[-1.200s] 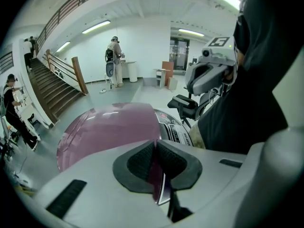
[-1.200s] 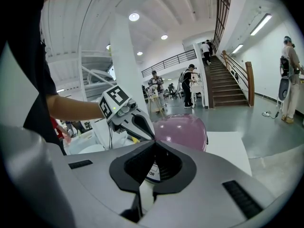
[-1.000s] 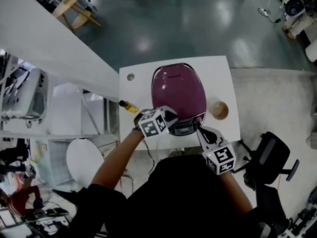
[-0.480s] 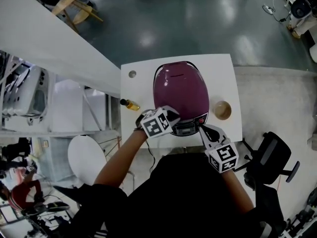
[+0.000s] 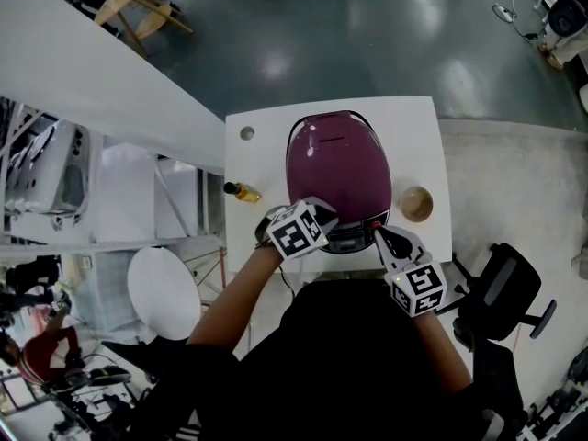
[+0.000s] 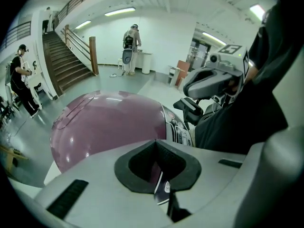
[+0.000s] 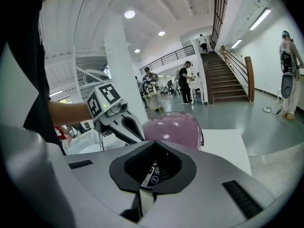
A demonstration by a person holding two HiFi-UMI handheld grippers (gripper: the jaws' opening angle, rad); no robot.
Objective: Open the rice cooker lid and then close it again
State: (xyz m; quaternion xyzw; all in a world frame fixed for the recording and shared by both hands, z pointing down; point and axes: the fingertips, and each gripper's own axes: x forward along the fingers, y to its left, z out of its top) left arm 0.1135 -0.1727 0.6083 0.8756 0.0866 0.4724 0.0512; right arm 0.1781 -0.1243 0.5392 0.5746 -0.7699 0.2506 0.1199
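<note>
Head view: purple rice cooker (image 5: 338, 168) sits mid-frame on the white tabletop (image 5: 432, 127), lid (image 5: 335, 154) down & flush all round, so it reads as closed. Its control panel (image 5: 350, 238) faces the person at the tabletop's near edge, prob. so the latch & buttons are within easy reach. Left tongs (image 5: 323, 219) sit over the cooker's front-left shoulder, just left of the panel. Right tongs (image 5: 377, 231) come in from lower right w/ tips at the panel's right end, by a small red dot. Both pairs are pressed together w/ nothing btwn them; each gripper view shows only the cooker's front past its closed tips. Closed tips make a firm point for pushing, so my read is that one prods the release or lid front while the other steadies the body. Contact w/ the shell can't be confirmed. Further out: small amber bottle (image 5: 242, 191) at the tabletop's left edge & brown bowl (image 5: 415, 204) right of the cooker, both apart from it & out of the way of a lid swinging up toward frame top. Office chair (image 5: 501, 288) at lower right.
</note>
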